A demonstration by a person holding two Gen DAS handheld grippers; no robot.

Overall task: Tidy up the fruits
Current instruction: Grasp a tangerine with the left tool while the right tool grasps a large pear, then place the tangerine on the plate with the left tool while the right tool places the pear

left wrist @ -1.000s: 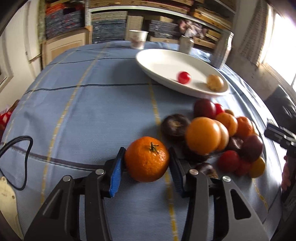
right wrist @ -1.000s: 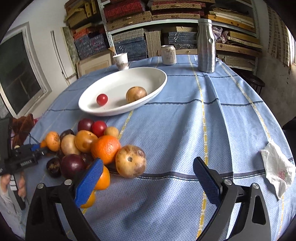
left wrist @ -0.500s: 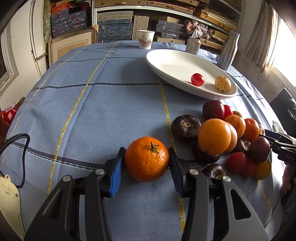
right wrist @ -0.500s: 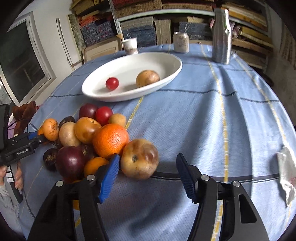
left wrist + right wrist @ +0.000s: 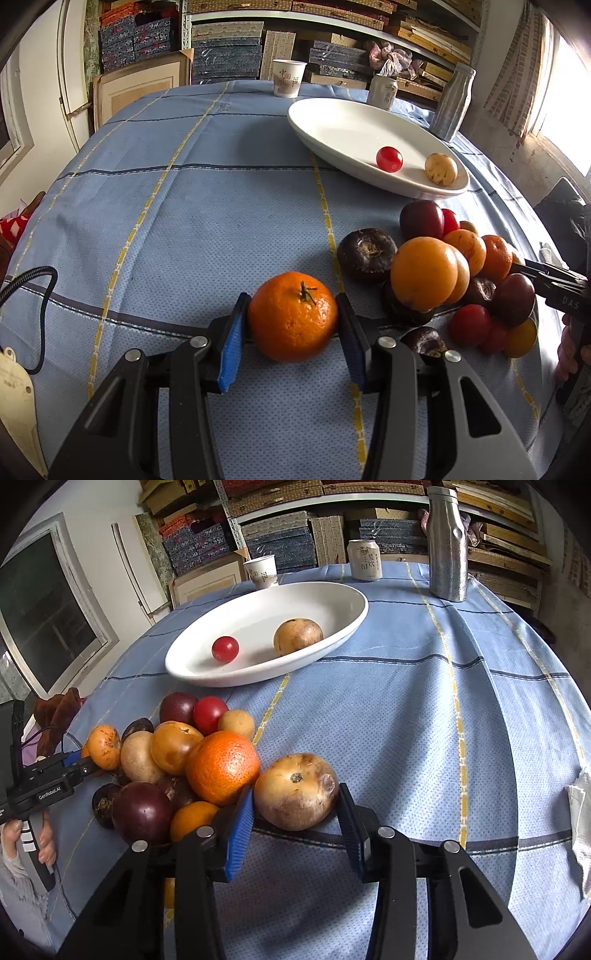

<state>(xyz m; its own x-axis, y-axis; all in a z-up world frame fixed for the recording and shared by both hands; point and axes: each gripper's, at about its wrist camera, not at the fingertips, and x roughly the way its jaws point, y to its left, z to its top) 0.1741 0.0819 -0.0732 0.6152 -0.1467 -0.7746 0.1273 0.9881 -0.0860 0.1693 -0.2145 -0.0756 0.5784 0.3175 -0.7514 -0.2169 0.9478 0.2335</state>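
Item 1, nearest: left gripper. Jaws narrowed to the width of a stemmed orange mandarin, both blue pads against its sides. The fruit sits low over the blue checked worktop, apart from the heap; whether it is lifted clear cannot be told.

Item 2: right gripper. Jaws set either side of a mottled tan-brown round fruit at the heap's right edge. The pads look to be touching or all but touching; a firm grip cannot be confirmed. The fruit's left side presses on a large orange.

Step in hand, as judged: pick-up, both hands taking one fruit each for transfer to the dish.

Item 3, mid-distance: fruit heap, mixed oranges, dark purple and red pieces, touching one another, on the worktop.

Item 4, farther: white oval dish, holding one small red fruit and one tan fruit, well apart.

Next move, as judged: lift straight up, the right side slowly so neighbours do not roll, then carry forward over the dish rim and release low.

Item 5, farthest: paper cup, can, metal bottle.
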